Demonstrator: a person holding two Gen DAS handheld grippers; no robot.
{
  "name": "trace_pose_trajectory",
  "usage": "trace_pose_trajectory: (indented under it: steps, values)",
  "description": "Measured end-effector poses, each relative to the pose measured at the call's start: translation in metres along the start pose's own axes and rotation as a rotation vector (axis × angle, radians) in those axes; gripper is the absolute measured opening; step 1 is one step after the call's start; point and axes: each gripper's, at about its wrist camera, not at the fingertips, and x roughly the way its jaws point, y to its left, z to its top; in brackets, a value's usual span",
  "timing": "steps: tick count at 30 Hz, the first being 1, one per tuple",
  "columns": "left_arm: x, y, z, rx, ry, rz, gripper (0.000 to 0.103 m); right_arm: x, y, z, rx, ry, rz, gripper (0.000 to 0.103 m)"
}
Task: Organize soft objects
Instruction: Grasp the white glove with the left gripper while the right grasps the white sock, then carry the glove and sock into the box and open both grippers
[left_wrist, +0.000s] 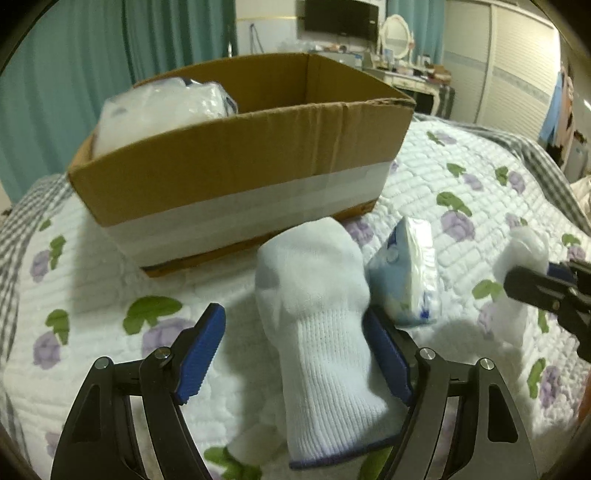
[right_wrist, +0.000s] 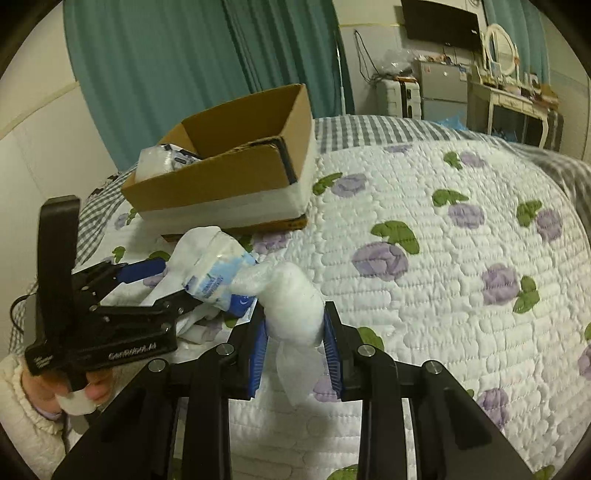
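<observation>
The box (left_wrist: 236, 162) stands on the quilt (right_wrist: 443, 295); a packet (left_wrist: 162, 107) fills its left end, the rest gapes open. Right of the box, quilt lies bare; a tissue pack (left_wrist: 406, 273) lies before it.

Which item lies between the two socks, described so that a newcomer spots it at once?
Start at the cardboard box on the floral quilt. Just in front of its right corner, beside the white sock, stands a small tissue pack. Unlike the knitted socks, it is glossy plastic with blue print.

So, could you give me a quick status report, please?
Left gripper open around white sock. Right gripper shut on white bundle. Tissue pack beside sock; box ahead.
</observation>
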Motion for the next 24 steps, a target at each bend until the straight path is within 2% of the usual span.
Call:
trace_pose_trajectory:
  steps: [2, 3, 4, 8, 9, 19, 24]
  values:
    - [0.002, -0.001, 0.001, 0.015, -0.001, 0.001, 0.073, 0.001, -0.002, -0.001, 0.01, 0.004, 0.003, 0.028]
    - [0.003, -0.001, 0.001, 0.02, 0.002, -0.02, 0.055, 0.001, -0.001, -0.001, 0.01, 0.005, 0.0, 0.028]
    - [0.003, -0.001, 0.0, 0.023, 0.005, -0.042, 0.05, 0.001, 0.0, -0.001, 0.007, 0.005, -0.001, 0.028]
    - [-0.01, -0.004, -0.003, 0.07, -0.028, -0.017, 0.039, 0.0, 0.003, -0.002, 0.001, 0.0, -0.001, 0.028]
    - [-0.016, -0.005, -0.004, 0.074, -0.053, 0.014, 0.038, -0.001, 0.004, -0.002, -0.004, -0.004, -0.006, 0.028]
    - [-0.103, -0.005, -0.005, 0.039, -0.191, 0.071, 0.037, -0.029, 0.037, -0.001, -0.113, -0.065, -0.071, 0.028]
    - [-0.142, -0.006, 0.001, 0.024, -0.265, 0.083, 0.037, -0.062, 0.062, 0.013, -0.159, -0.141, -0.06, 0.028]
